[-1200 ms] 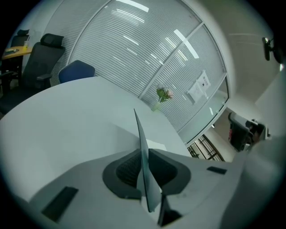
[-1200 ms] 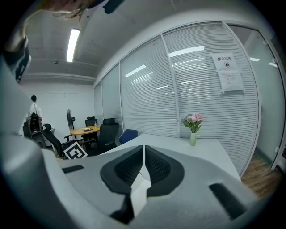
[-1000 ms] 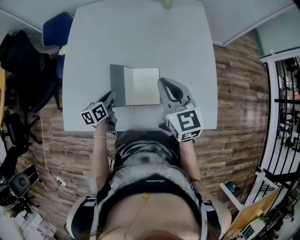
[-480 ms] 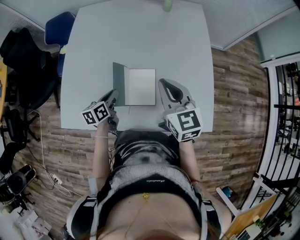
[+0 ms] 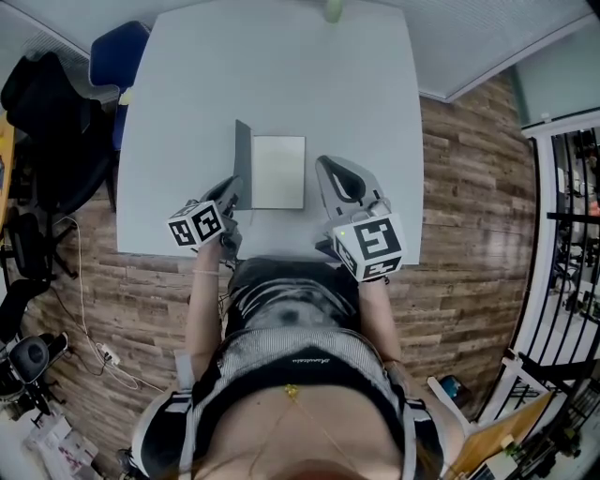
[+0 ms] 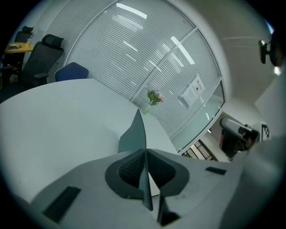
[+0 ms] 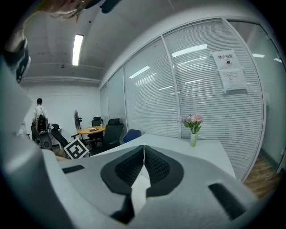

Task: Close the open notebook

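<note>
The notebook (image 5: 278, 172) lies on the pale grey table (image 5: 281, 84), white page up. Its dark grey cover (image 5: 243, 165) stands almost upright along the left side. My left gripper (image 5: 234, 187) is shut on the cover's near lower edge. In the left gripper view the cover (image 6: 136, 134) runs edge-on between the pads of the left gripper (image 6: 145, 152). My right gripper (image 5: 323, 165) hovers just right of the notebook, apart from it. In the right gripper view the right gripper (image 7: 143, 150) has its jaws shut with nothing between them.
A small vase of flowers (image 5: 335, 9) stands at the table's far edge. A blue chair (image 5: 117, 56) and a black office chair (image 5: 47, 103) sit off the table's left side. The person stands at the near edge, with wood floor to the right.
The cover has swung up from lying open at the left to nearly upright. My left gripper moved right with it. The right gripper has hardly shifted.
</note>
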`<move>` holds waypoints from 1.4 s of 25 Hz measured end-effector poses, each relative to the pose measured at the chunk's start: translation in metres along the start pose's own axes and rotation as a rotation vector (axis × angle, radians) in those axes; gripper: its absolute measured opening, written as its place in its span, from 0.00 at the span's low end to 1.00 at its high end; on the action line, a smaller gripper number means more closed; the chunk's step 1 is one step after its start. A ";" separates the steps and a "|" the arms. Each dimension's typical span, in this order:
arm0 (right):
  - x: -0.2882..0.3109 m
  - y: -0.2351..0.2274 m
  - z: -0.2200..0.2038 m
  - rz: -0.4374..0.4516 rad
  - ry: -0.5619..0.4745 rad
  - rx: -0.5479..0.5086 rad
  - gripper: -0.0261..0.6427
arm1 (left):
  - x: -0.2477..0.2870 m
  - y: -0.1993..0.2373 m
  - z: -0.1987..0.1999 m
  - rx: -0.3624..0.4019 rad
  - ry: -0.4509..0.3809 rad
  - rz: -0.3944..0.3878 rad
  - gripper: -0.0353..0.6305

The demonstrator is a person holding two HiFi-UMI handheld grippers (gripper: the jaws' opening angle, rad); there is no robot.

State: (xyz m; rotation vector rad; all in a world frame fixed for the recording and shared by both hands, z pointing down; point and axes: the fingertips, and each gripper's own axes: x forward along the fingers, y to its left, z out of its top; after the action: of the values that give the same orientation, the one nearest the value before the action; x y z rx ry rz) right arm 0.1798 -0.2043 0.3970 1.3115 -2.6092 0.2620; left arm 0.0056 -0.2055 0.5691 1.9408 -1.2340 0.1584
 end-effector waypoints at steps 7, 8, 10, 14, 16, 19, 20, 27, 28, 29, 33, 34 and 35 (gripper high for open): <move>-0.002 -0.007 -0.001 0.011 0.001 -0.003 0.05 | 0.011 -0.016 -0.009 -0.001 0.020 -0.028 0.08; -0.003 -0.008 -0.001 0.012 0.003 -0.003 0.05 | 0.013 -0.019 -0.011 -0.002 0.024 -0.034 0.08; -0.003 -0.011 -0.001 0.012 0.005 -0.002 0.05 | 0.016 -0.022 -0.012 0.010 0.029 -0.031 0.08; -0.005 -0.017 -0.003 0.007 0.011 -0.001 0.05 | 0.025 -0.031 -0.016 0.036 0.052 -0.038 0.08; -0.006 -0.020 -0.004 0.003 0.014 0.001 0.04 | 0.028 -0.037 -0.020 0.049 0.067 -0.042 0.08; -0.005 -0.022 -0.005 0.002 0.016 0.004 0.04 | 0.034 -0.042 -0.024 0.069 0.089 -0.044 0.08; -0.005 -0.022 -0.006 0.003 0.018 0.003 0.04 | 0.035 -0.043 -0.026 0.074 0.095 -0.045 0.09; -0.003 -0.026 -0.010 0.004 0.031 0.006 0.04 | 0.046 -0.052 -0.036 0.097 0.133 -0.053 0.09; -0.003 -0.027 -0.010 0.004 0.032 0.007 0.04 | 0.047 -0.053 -0.038 0.101 0.140 -0.053 0.09; -0.003 -0.027 -0.010 0.004 0.032 0.007 0.04 | 0.049 -0.054 -0.039 0.106 0.146 -0.053 0.09; -0.001 -0.028 -0.012 0.005 0.036 0.007 0.04 | 0.055 -0.057 -0.046 0.128 0.172 -0.052 0.09; 0.000 -0.028 -0.012 0.005 0.038 0.007 0.04 | 0.057 -0.057 -0.048 0.134 0.179 -0.051 0.09; 0.001 -0.028 -0.012 0.006 0.040 0.007 0.04 | 0.059 -0.058 -0.049 0.142 0.187 -0.050 0.09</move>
State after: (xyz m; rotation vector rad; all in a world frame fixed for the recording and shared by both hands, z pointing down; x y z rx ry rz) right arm 0.2033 -0.2180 0.4109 1.2877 -2.5819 0.2950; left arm 0.0971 -0.2019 0.5985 2.0247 -1.0746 0.4019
